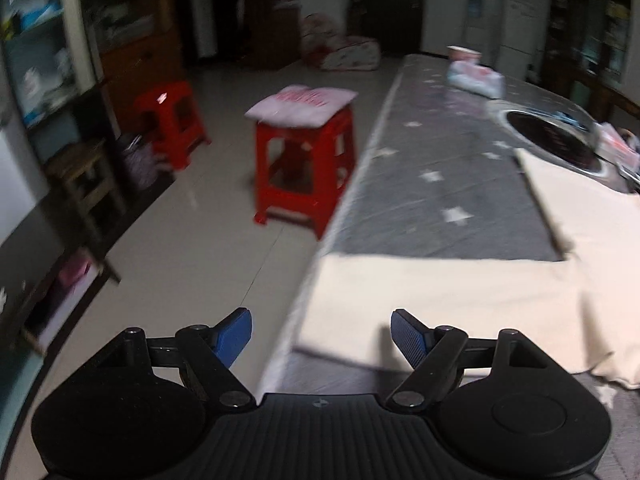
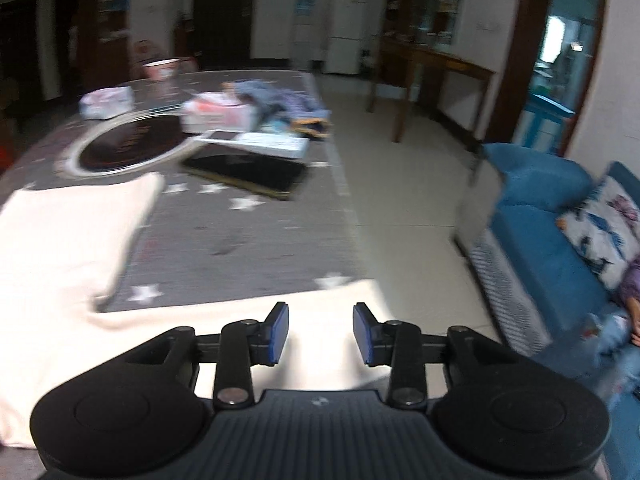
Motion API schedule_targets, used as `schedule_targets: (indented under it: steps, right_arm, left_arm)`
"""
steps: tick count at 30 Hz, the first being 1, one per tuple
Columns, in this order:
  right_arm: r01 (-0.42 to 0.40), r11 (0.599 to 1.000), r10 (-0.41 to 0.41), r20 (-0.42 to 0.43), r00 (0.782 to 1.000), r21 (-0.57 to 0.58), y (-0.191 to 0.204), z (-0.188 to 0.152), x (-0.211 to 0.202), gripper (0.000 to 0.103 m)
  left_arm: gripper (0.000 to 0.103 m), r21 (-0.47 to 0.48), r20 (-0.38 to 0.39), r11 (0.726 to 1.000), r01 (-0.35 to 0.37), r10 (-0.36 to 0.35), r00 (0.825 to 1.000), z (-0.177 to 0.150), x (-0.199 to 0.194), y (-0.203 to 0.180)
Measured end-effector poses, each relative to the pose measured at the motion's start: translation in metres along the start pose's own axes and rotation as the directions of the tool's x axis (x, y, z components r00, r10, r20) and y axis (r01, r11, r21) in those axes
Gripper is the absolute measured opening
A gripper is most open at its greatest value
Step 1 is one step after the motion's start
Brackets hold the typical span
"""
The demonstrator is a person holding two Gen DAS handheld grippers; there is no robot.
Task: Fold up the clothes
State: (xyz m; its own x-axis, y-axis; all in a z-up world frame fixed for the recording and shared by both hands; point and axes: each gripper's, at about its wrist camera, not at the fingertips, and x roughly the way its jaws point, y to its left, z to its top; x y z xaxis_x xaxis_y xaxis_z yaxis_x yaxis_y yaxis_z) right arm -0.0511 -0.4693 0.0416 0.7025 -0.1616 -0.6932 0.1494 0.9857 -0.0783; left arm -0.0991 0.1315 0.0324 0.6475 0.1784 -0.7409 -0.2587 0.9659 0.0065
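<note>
The cream garment (image 1: 460, 304) lies spread flat on the grey star-print table cover (image 1: 440, 184), filling the lower right of my left wrist view and the lower left of my right wrist view. One sleeve-like panel reaches toward the table's left edge, just ahead of my left gripper (image 1: 321, 338), whose jaws stand wide apart with nothing between them. My right gripper (image 2: 320, 334) hangs over another cream panel near the bottom centre of its view, jaws partly apart and empty; the cloth lies below the pads, not pinched.

I judge the fabric soft, light and limp: it should drape and sag when lifted, and a thin edge may slip out of a shallow pinch. I would take hold at the outer corners or hems of the panels nearest each gripper, biting well in from the edge.

Both views are motion-blurred, so I cannot make out seams, collar or cuffs, or tell what kind of garment this is. Its middle is cut off by the frame edges and hidden under the gripper bodies. A round dark disc (image 2: 128, 146) and a dark tablet (image 2: 246, 170) sit beyond the cloth.
</note>
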Motion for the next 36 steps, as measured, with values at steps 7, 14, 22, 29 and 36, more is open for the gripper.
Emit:
schedule_targets:
  steps: [7, 14, 22, 29, 36]
  right_arm:
    - [-0.113, 0.988, 0.113, -0.007, 0.994, -0.103, 0.05, 0.005, -0.007, 0.047]
    - [-0.167, 0.971, 0.168, -0.009, 0.986, -0.172, 0.079, 0.006, -0.016, 0.054]
    - [-0.249, 0.938, 0.244, -0.049, 0.969, -0.242, 0.108, -0.004, -0.025, 0.055]
    - [-0.341, 0.871, 0.332, -0.088, 0.939, -0.355, 0.151, -0.019, -0.038, 0.06]
    - [-0.418, 0.795, 0.393, -0.151, 0.907, -0.439, 0.19, -0.035, -0.042, 0.061]
  left_arm:
    - [0.068, -0.027, -0.006, 0.999, 0.04, -0.04, 0.999, -0.006, 0.006, 0.011]
    - [0.024, 0.027, 0.017, 0.997, 0.078, -0.079, 0.997, -0.001, 0.005, -0.002]
    - [0.009, 0.102, 0.076, 0.994, 0.026, -0.034, 0.997, 0.021, 0.012, -0.014]
    - [0.009, 0.159, 0.135, 0.987, -0.021, 0.0, 0.991, 0.049, 0.027, -0.025]
    - [0.008, 0.209, 0.114, 0.976, -0.064, 0.041, 0.993, 0.055, 0.054, -0.032]
